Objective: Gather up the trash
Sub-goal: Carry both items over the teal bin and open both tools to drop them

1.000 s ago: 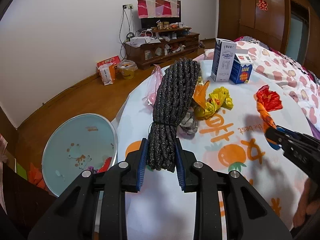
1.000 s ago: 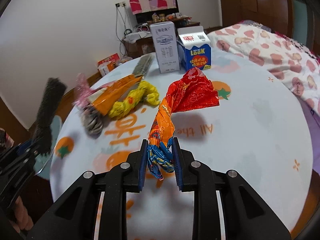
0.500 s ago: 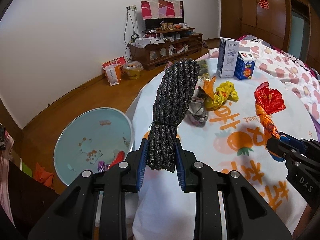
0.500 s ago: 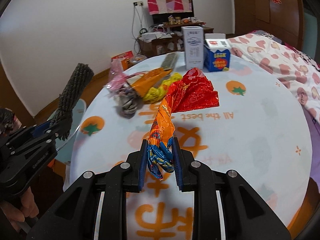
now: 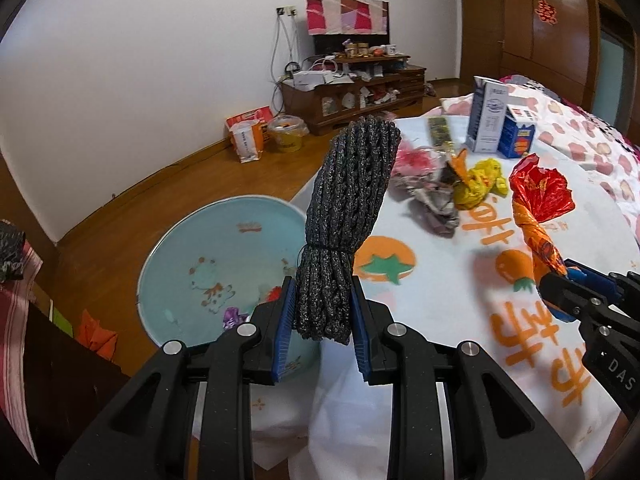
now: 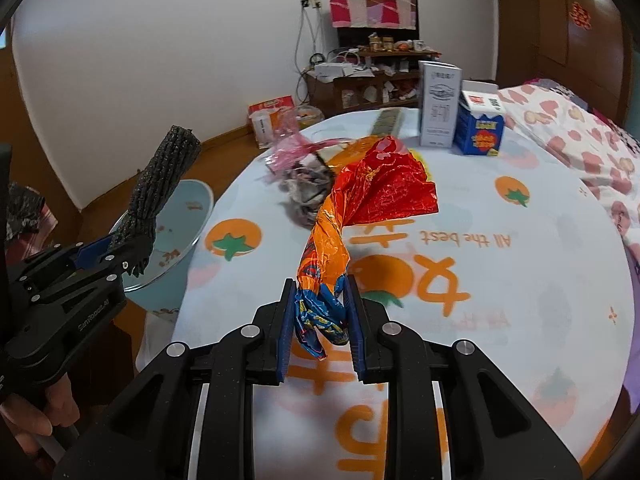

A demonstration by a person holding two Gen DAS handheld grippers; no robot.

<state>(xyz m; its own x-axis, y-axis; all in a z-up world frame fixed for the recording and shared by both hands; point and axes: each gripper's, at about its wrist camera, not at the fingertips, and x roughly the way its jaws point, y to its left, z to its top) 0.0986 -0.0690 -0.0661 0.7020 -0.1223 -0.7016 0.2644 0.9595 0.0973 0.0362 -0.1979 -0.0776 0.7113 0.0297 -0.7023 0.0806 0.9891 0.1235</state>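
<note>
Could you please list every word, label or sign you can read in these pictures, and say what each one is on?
"All the best": upside down on the tablecloth.
"DAS": on the right gripper, the text at the edge of the left wrist view.
"SenRobot.AI", roughly, small: on the left gripper.
Red double-happiness sign: on the wardrobe door.
White tall carton and blue carton: print too small or blurred.

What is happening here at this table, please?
A person is clearing trash with two handheld grippers. The left gripper is shut on a dark grey bundle of coiled rope, near a pale blue round basin. The right gripper clamps a twisted red and orange foil wrapper. More wrappers remain on the table.
</note>
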